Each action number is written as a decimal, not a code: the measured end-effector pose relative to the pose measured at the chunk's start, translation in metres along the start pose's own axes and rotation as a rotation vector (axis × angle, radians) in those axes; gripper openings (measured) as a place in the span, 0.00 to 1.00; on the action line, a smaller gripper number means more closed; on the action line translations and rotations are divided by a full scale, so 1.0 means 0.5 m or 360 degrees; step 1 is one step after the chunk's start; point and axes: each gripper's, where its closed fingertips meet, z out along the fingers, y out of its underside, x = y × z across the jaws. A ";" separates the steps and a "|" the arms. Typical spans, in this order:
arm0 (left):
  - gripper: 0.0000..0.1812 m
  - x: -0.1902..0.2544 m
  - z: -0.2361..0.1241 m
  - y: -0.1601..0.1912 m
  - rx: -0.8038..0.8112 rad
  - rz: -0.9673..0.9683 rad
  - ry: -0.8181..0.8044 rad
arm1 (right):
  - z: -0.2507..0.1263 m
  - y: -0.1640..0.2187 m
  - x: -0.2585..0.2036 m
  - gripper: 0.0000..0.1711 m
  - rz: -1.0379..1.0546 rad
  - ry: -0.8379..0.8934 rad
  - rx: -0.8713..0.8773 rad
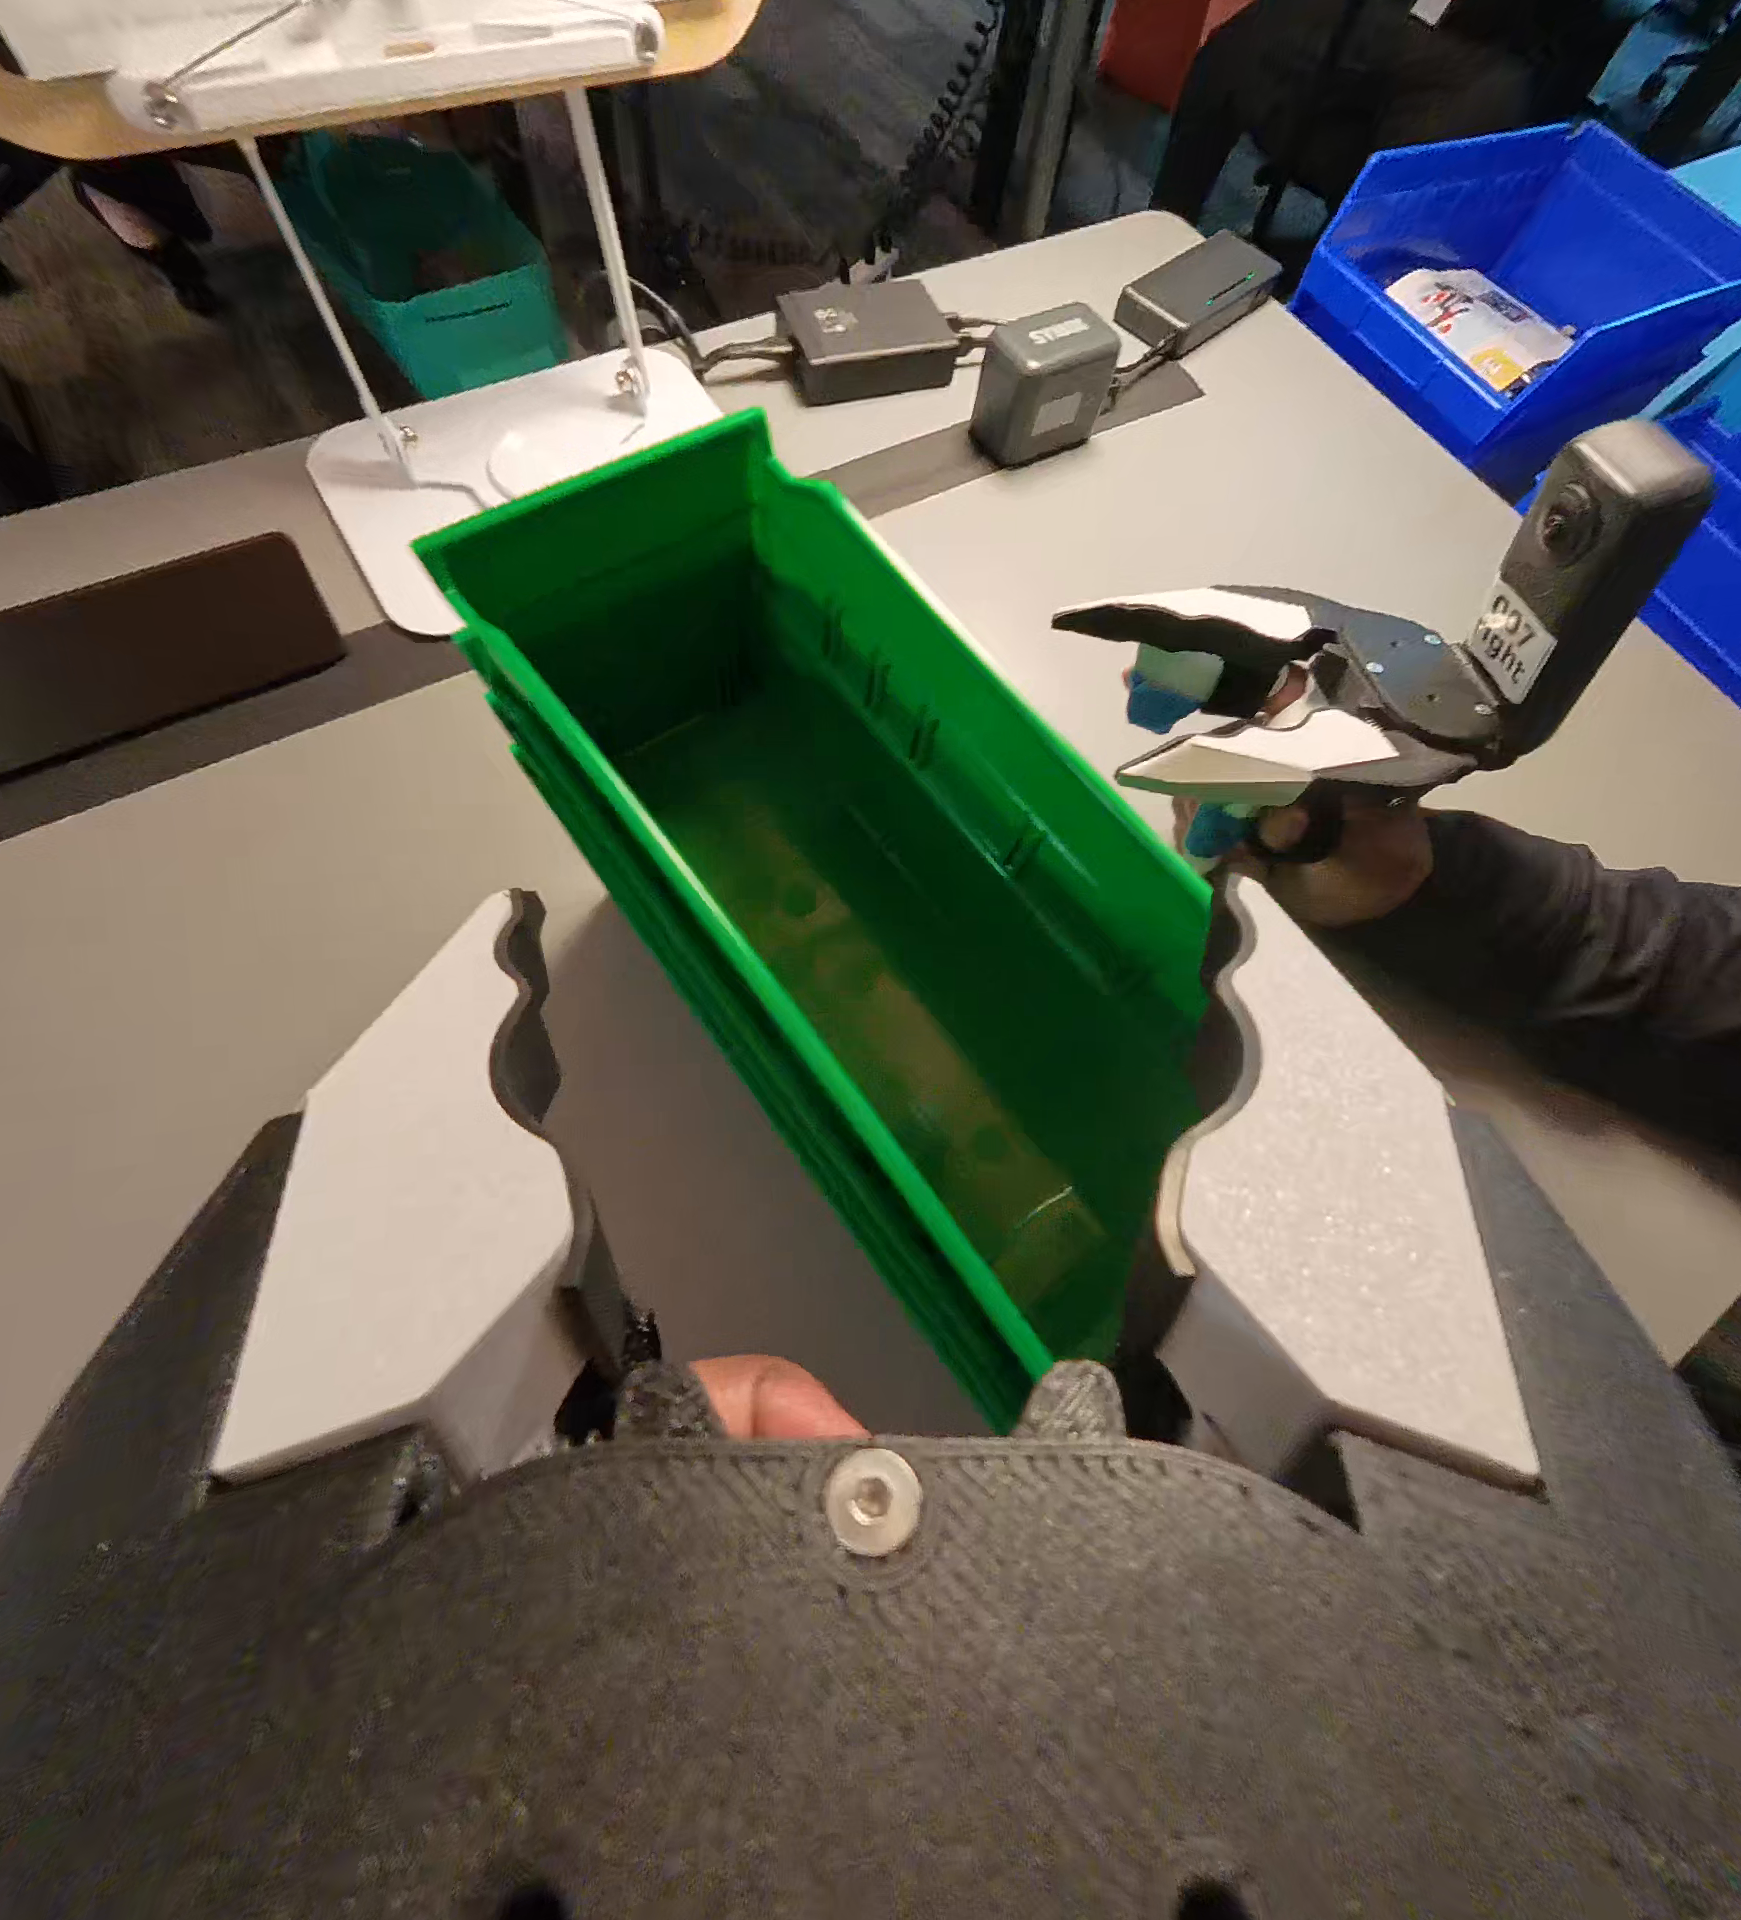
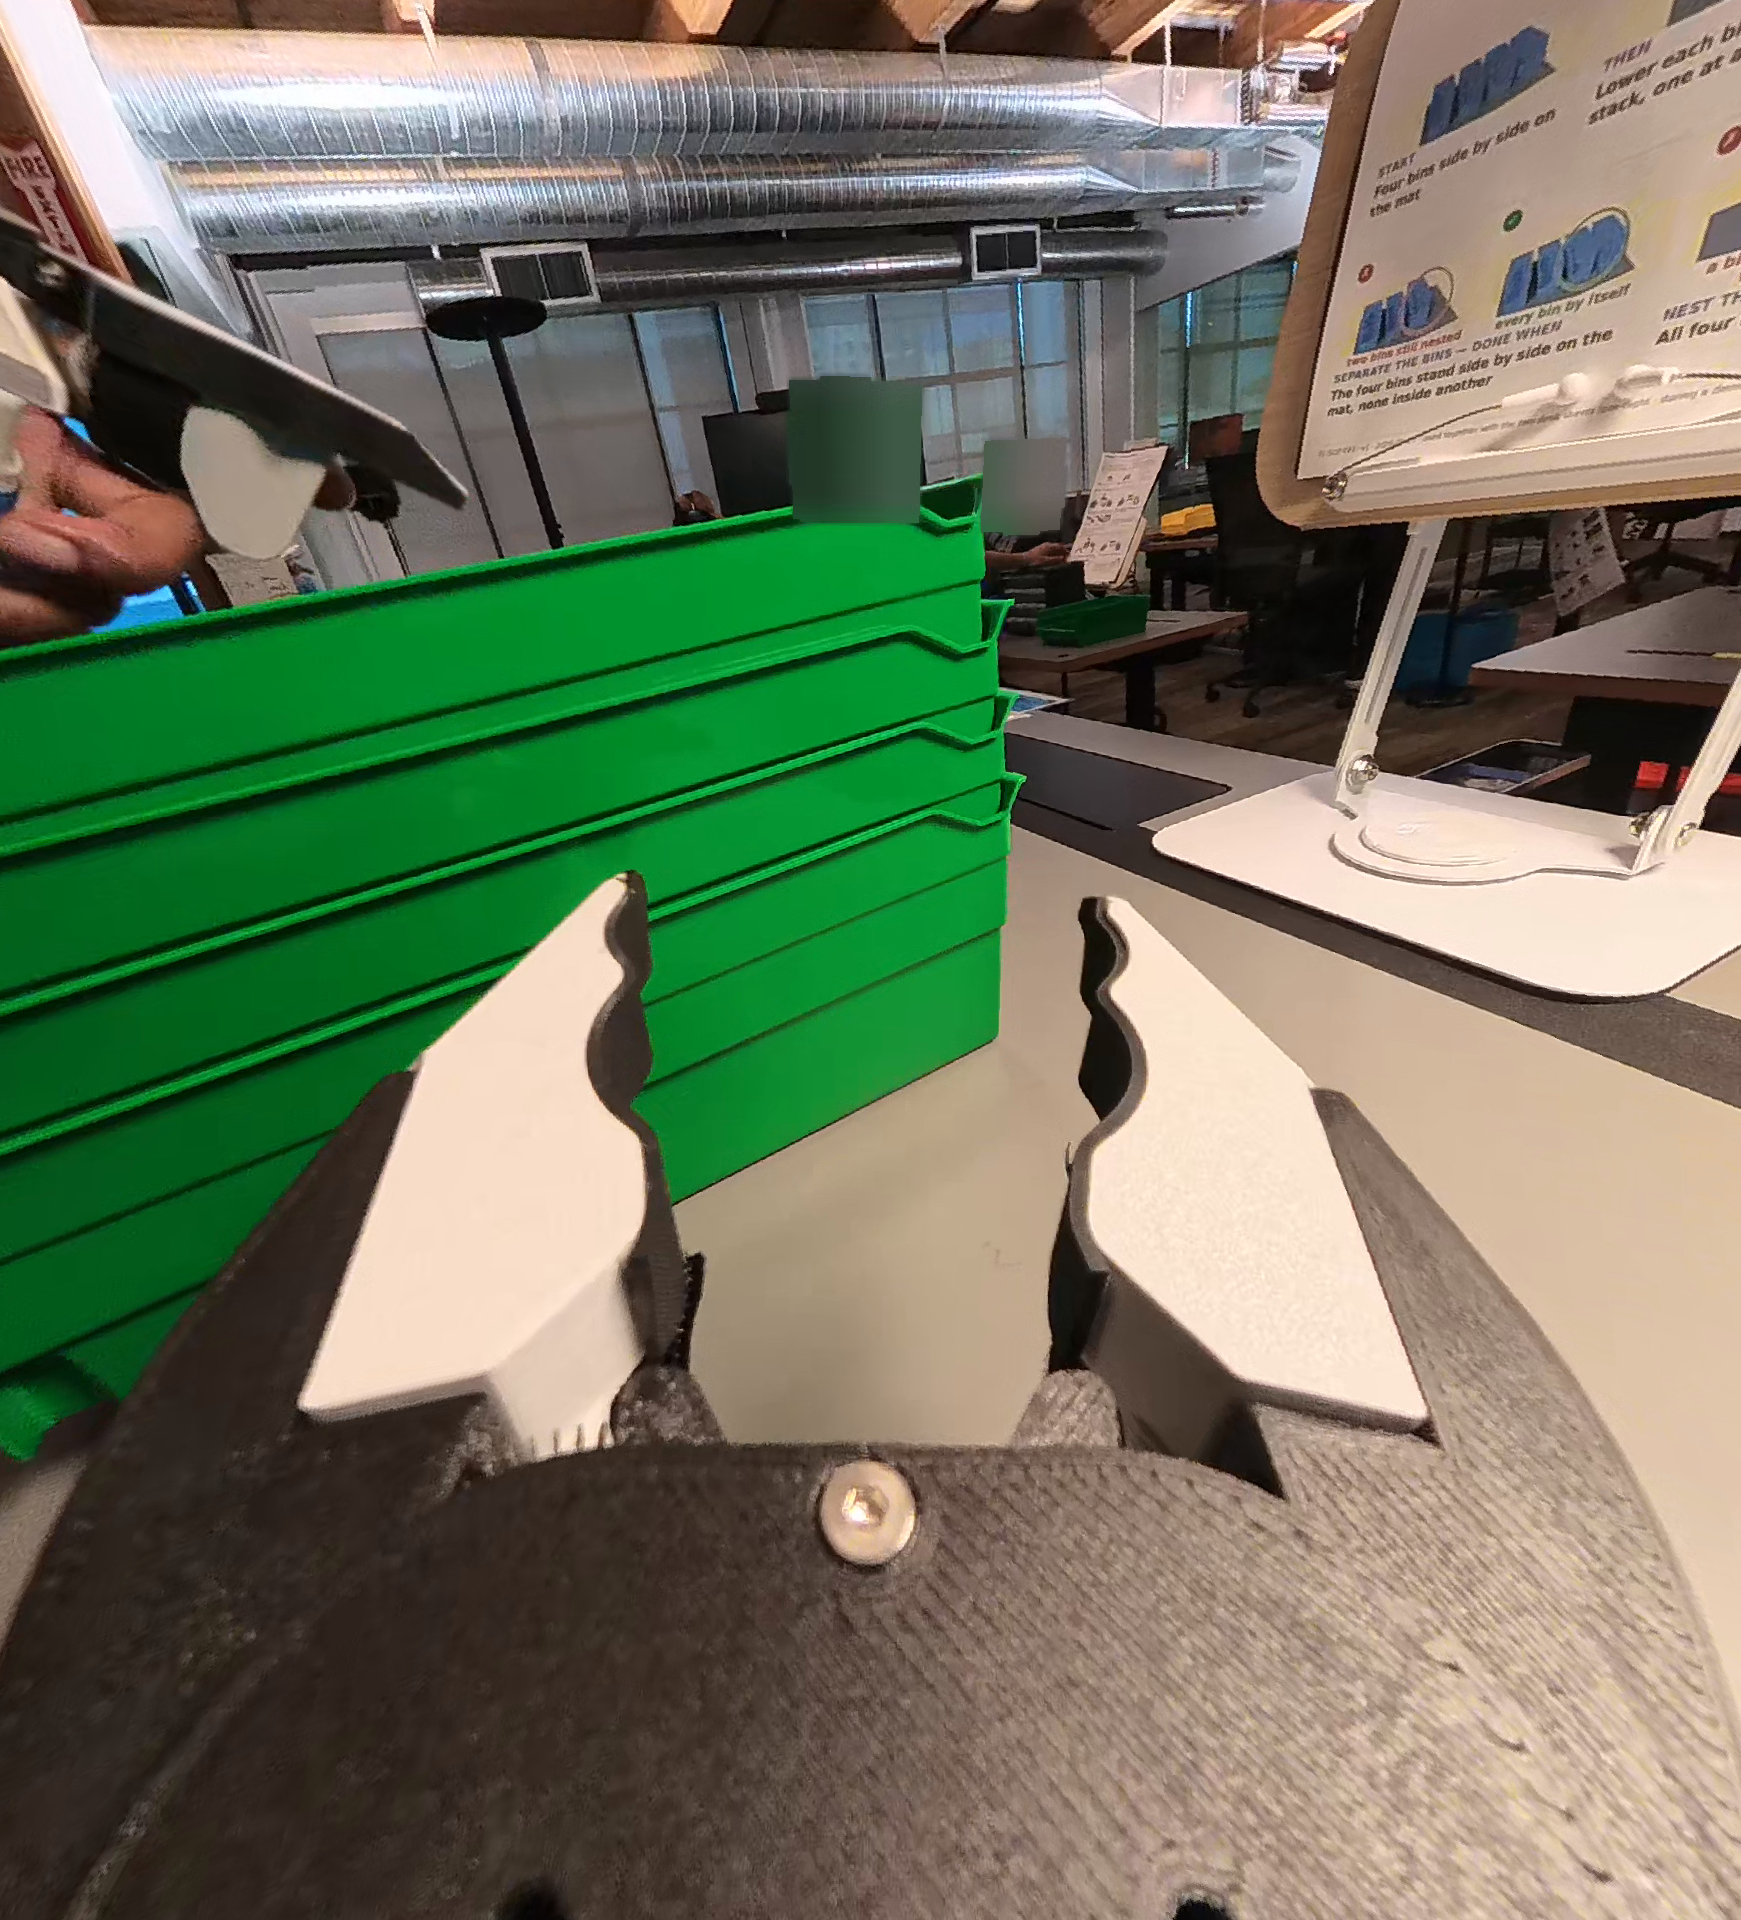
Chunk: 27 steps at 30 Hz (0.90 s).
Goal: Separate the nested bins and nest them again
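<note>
My left gripper point(image 1: 871, 925) hangs over the near end of the stack of nested green bins point(image 1: 845, 831), fingers spread wide; the bins' near right wall runs up to my right finger, though I cannot tell if they touch. The stack sits on the grey table point(image 1: 170, 987), its far end by the white stand base point(image 1: 450, 457). My right gripper point(image 2: 861, 914) is low on the stack's right side, fingers apart around nothing, the left fingertip point(image 2: 617, 914) overlapping the green side wall point(image 2: 430, 748)
</note>
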 end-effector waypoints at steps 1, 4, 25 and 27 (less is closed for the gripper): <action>0.70 0.009 0.004 -0.001 -0.0015 0.0000 0.0011 | -0.001 0.000 -0.001 0.49 0.0000 0.0005 -0.0002; 0.74 0.021 0.025 0.015 -0.0113 0.0010 0.0016 | -0.001 0.003 -0.003 0.49 -0.0018 0.0020 -0.0016; 0.84 0.060 0.124 0.042 -0.0731 0.0275 -0.0120 | -0.008 0.010 0.021 0.48 0.0000 0.0114 -0.0073; 0.81 0.055 0.124 0.028 -0.0732 0.0365 -0.0198 | -0.007 0.011 0.023 0.48 -0.0004 0.0117 -0.0084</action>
